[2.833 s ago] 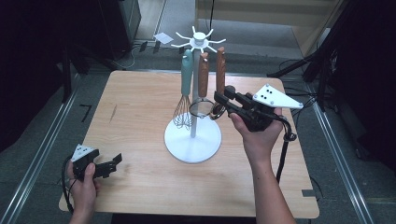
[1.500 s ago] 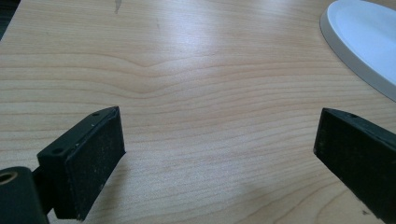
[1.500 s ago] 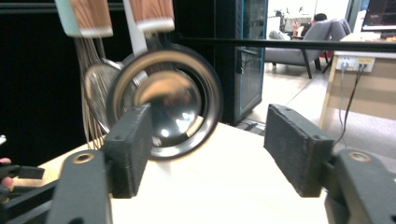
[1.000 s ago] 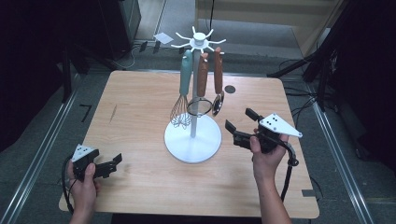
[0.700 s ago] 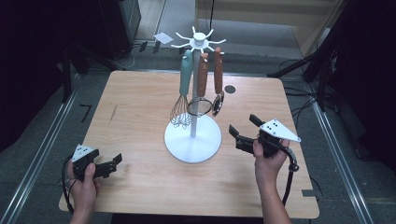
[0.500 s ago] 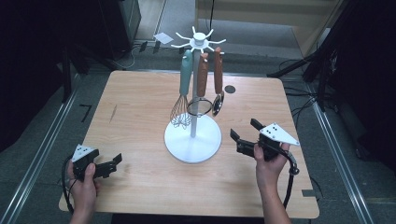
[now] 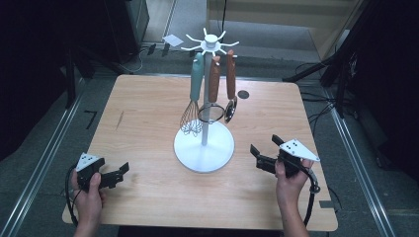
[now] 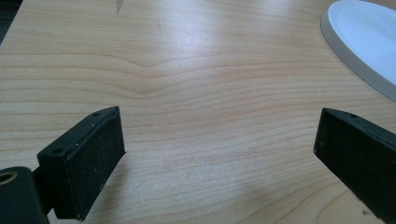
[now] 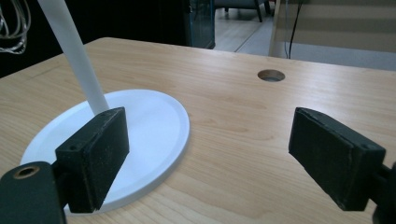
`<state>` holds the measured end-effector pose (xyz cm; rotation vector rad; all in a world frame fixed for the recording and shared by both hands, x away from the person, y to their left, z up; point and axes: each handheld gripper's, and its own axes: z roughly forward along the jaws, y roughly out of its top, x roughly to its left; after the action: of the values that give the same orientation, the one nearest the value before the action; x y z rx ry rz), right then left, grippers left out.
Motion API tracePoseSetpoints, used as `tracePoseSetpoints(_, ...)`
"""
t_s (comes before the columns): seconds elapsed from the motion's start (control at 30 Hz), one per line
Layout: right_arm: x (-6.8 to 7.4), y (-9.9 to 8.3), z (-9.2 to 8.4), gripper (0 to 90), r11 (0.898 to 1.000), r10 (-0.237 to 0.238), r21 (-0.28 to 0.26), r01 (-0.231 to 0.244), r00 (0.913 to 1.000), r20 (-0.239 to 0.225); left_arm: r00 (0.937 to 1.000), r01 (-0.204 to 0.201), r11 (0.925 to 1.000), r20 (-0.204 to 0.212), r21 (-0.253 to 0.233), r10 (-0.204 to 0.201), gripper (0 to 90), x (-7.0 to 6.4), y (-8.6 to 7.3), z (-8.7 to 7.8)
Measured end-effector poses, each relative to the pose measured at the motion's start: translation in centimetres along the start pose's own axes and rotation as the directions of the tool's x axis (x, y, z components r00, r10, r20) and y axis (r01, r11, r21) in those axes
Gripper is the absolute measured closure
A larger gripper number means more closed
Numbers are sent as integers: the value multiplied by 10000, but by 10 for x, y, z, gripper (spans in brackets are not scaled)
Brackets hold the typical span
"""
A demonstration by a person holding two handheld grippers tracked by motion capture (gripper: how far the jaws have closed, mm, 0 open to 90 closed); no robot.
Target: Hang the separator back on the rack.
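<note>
The right gripper [image 7: 260, 154] is released, holding nothing, low over the light wooden table [image 7: 148, 113] at 3 o'clock of the white round-based utensil stand [image 7: 204, 146]. The left gripper [image 7: 117, 174], likewise released, rests at 8 o'clock.

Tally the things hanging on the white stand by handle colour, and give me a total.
Teal handle: 1, the whisk
Brown handle: 2, the ring-ended utensil and the spoon
Total: 3 utensils hanging on the white stand
</note>
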<state>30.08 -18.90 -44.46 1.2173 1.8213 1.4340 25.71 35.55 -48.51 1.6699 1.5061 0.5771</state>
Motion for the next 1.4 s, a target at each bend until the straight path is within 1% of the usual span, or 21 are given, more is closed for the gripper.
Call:
tracePoseSetpoints(0.2, -7, -11, -4, 127, 9998, 161, 89, -163, 9996, 233, 10000, 20, 10000, 5, -1, -20, 21, 0, 0, 0)
tracePoseSetpoints(0.43, -18, -28, -13, 124, 9987, 261, 428, -285, 9982, 542, 10000, 56, 10000, 16, -19, -55, 20, 0, 0, 0)
tracePoseSetpoints(0.5, -21, -31, -16, 112, 9984, 330, 448, -357, 9978, 582, 10000, 56, 10000, 16, -27, -56, 20, 0, 0, 0)
tracePoseSetpoints(0.57, -25, -36, -19, 99, 9983, 246, 518, -282, 9974, 679, 10000, 60, 10000, 9, -24, -60, 20, 0, 0, 0)
tracePoseSetpoints(0.67, -31, -43, -25, 75, 9969, 473, 591, -519, 9959, 777, 10000, 71, 10000, -14, -60, -71, 20, 1, 0, 0)
tracePoseSetpoints(0.8, -41, -50, -35, 33, 9959, 549, 666, -611, 9943, 920, 10000, 39, 10000, 6, -54, -39, 20, 1, 0, 0)
tracePoseSetpoints(0.83, -43, -52, -37, 22, 9953, 593, 708, -660, 9939, 930, 10000, 32, 10000, 7, -44, -32, 20, 0, 0, 0)
tracePoseSetpoints(0.87, -45, -53, -39, 11, 9955, 534, 730, -601, 9945, 903, 10000, 26, 10000, 6, -37, -26, 20, 0, 0, 0)
tracePoseSetpoints(0.93, -48, -56, -44, 0, 9949, 544, 791, -623, 9937, 981, 10000, 9, 10000, 9, -28, -9, 20, 0, 0, 0)
tracePoseSetpoints(1.03, -52, -60, -48, 0, 9940, 535, 888, -635, 9924, 1106, 10000, 8, 10000, 26, -25, -8, 18, 0, 0, 0)
tracePoseSetpoints(1.17, -58, -63, -53, 0, 9936, 583, 886, -695, 9906, 1236, 10000, -6, 10000, 34, -29, 6, 11, 0, 0, 0)
tracePoseSetpoints(1.27, -62, -67, -55, 0, 9907, 714, 1050, -862, 9880, 1372, 10000, -28, 10000, 55, -16, 28, 7, 0, 0, 0)
tracePoseSetpoints(1.4, -66, -72, -60, 0, 9891, 651, 1208, -846, 9854, 1574, 10000, -52, 10000, 66, -38, 52, 0, 0, 0, 0)
